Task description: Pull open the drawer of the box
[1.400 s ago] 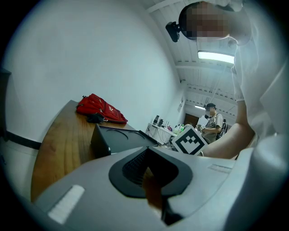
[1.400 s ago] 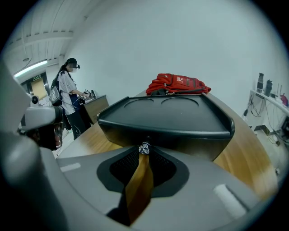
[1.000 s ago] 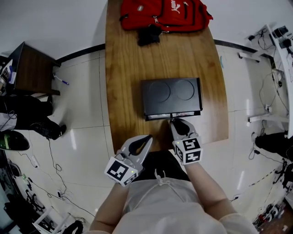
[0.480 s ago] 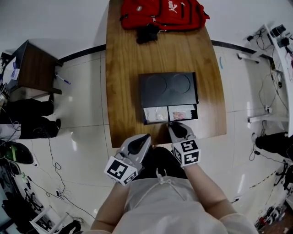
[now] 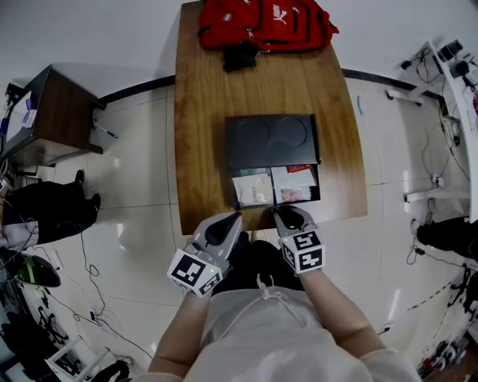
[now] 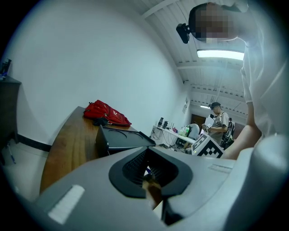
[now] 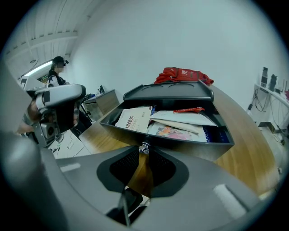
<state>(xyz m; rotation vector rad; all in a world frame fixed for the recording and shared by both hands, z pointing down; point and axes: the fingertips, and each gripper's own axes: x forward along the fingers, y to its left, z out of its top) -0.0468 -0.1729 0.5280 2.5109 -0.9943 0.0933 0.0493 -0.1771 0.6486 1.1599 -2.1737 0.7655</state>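
Observation:
A dark flat box [image 5: 272, 142] lies mid-table on the wooden table [image 5: 202, 112]. Its drawer [image 5: 276, 186] stands pulled out toward me, showing booklets and papers. My right gripper [image 5: 280, 211] is at the drawer's front wall, shut on the small metal knob [image 7: 144, 147] at its middle. In the right gripper view the drawer [image 7: 189, 145] spreads wide just beyond the jaws, with the box [image 7: 169, 92] behind it. My left gripper [image 5: 230, 218] hovers at the table's near edge, left of the drawer, jaws together and holding nothing. From the left gripper [image 6: 149, 173] the box [image 6: 119, 137] shows side-on.
A red backpack [image 5: 265, 22] and a black item [image 5: 240, 54] lie at the table's far end. A dark side table [image 5: 52, 116] stands on the floor to the left. A person [image 6: 220, 122] stands in the background of the left gripper view.
The drawer has slid out of the box toward me, drawn by the right gripper, and its papers have come into sight. The left gripper has drifted slightly forward to the table edge.

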